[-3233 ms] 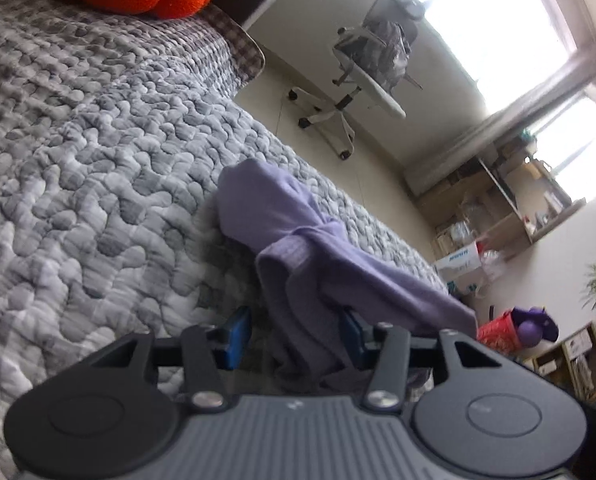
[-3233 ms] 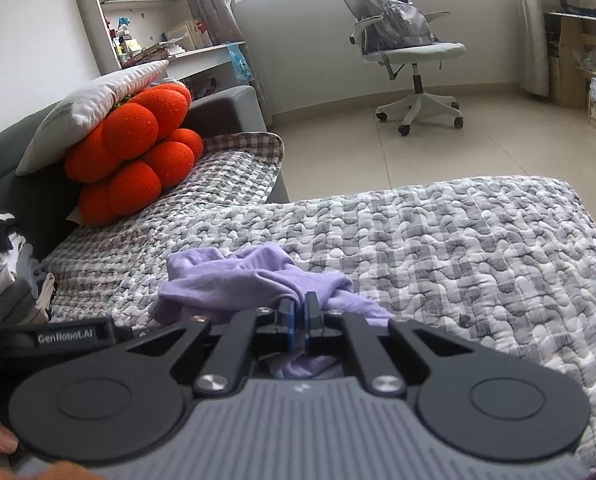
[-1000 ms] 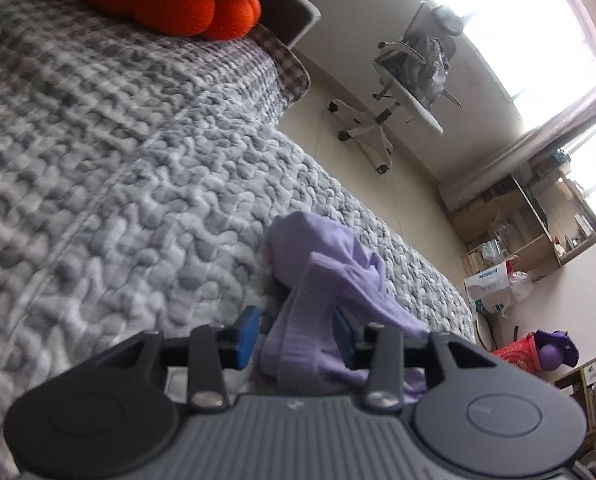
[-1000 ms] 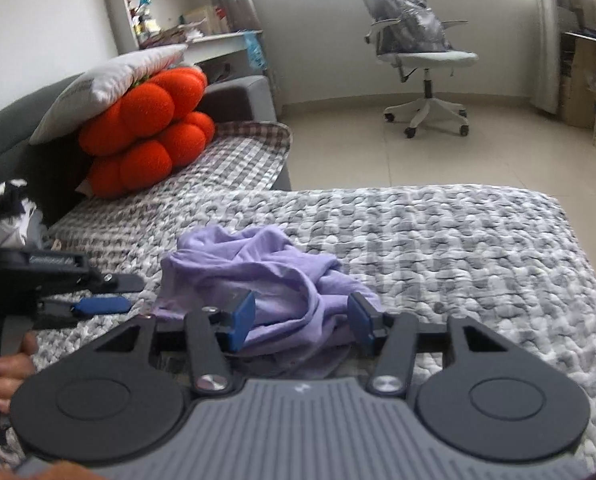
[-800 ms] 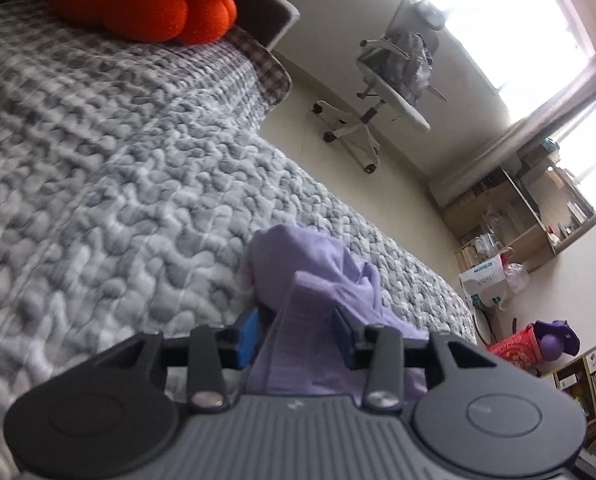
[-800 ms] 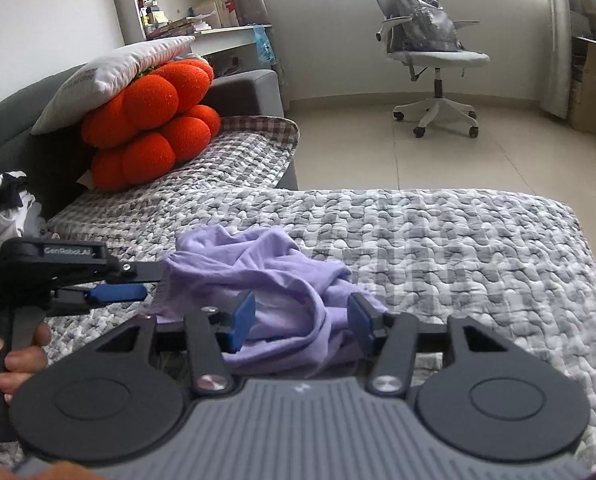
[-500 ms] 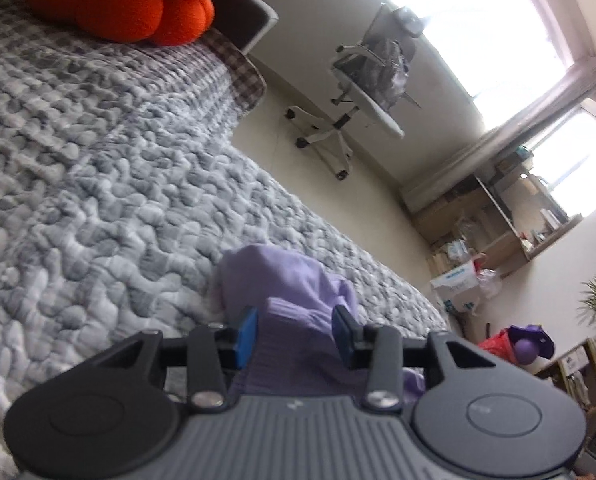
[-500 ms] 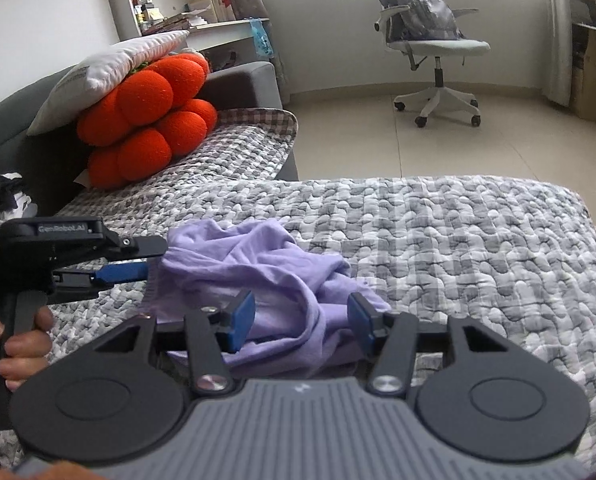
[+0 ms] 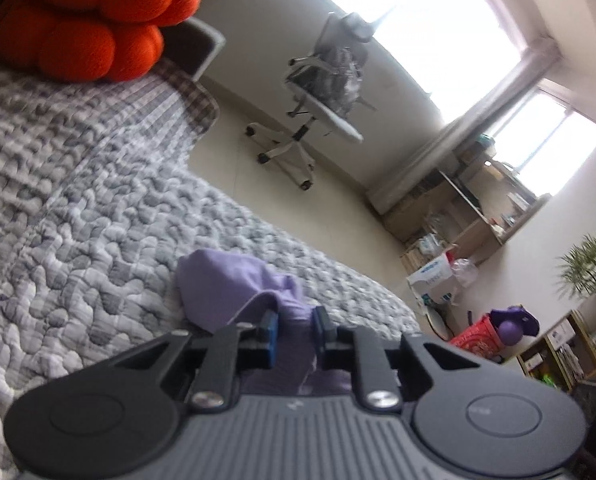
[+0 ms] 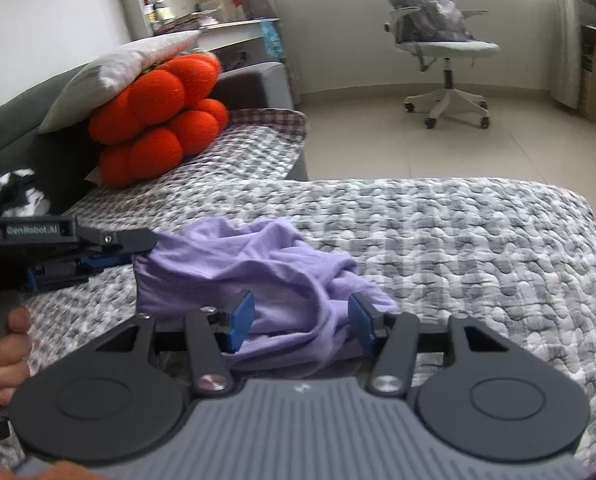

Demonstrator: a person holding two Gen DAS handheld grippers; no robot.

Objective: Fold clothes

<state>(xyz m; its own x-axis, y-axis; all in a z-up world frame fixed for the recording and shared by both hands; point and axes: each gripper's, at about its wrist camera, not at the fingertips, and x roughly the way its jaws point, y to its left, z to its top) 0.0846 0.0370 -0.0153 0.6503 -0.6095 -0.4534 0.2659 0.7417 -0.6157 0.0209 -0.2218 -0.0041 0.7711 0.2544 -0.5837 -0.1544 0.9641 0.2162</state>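
Note:
A crumpled lilac garment [image 10: 257, 264] lies on the grey quilted bed cover [image 10: 478, 240]. My right gripper [image 10: 301, 318] hovers over its near edge, open, with cloth showing between the blue pads but not pinched. My left gripper [image 10: 137, 250] comes in from the left, held by a hand [image 10: 1, 356], with its fingers closed on the garment's left edge. In the left wrist view the left gripper [image 9: 295, 330] has narrowed onto a fold of the lilac garment [image 9: 221, 288], and cloth fills the small gap between its pads.
An orange ball cushion [image 10: 161, 120] and a white pillow [image 10: 117, 68] sit at the back left against the dark sofa. A white office chair [image 10: 442, 52] stands on the floor beyond the bed. The quilt [image 9: 97, 220] spreads left and right of the garment.
The left gripper's fingers have drawn together on the garment's left fold. The right gripper, shut 3.2 s ago, has stood open over the cloth for the last second.

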